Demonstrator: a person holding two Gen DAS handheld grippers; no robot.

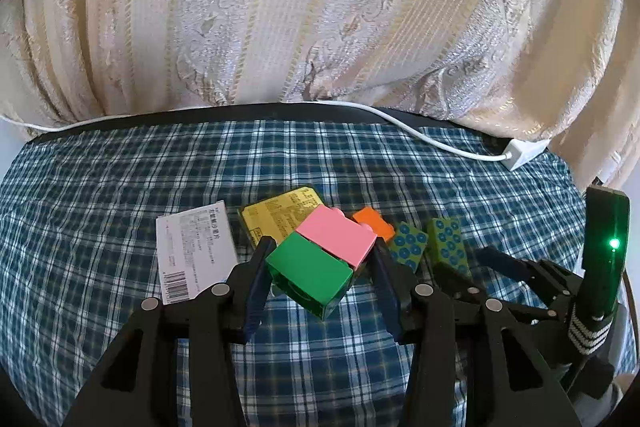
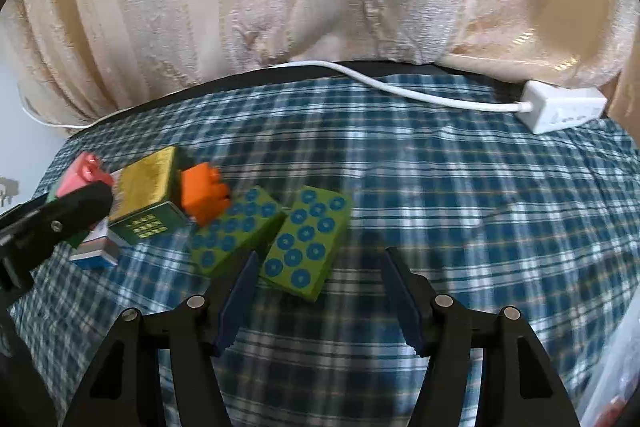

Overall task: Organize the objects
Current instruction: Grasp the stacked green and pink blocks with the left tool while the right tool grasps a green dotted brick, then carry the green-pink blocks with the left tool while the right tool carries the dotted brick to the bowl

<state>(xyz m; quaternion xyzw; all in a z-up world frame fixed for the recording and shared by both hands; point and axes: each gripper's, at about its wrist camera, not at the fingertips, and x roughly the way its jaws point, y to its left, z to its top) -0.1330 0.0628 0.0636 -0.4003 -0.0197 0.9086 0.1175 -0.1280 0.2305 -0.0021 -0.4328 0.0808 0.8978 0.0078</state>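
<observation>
- The left gripper (image 1: 320, 267) has its fingers spread on either side of a green block (image 1: 310, 273); the left finger (image 1: 258, 279) sits right against the block's side, while a gap shows between the block and the right finger.
- A pink block (image 1: 338, 233) is joined to the far end of the green one, and the pair sits tilted above the checked cloth (image 1: 120, 187); I cannot tell whether it touches the cloth.
- The right gripper (image 2: 318, 291) has its fingers spread wide and holds nothing; its left finger (image 2: 238, 295) lies just beside the near corner of a green box with blue circles (image 2: 306, 247).
- A second green box with blue circles (image 2: 234, 229) lies flat just left of the first, their long edges close together.
- An orange block (image 2: 204, 197) rests at the far-left corner of that second box.
- A yellow-faced box (image 1: 280, 217) lies behind the pink block, and a white box with a barcode (image 1: 194, 253) lies to its left on the cloth.
- At the far edge of the surface a white power strip (image 2: 560, 109) sits with its white cable (image 2: 400, 89) running left along the edge.
- A cream patterned curtain (image 1: 300, 7) hangs behind.
</observation>
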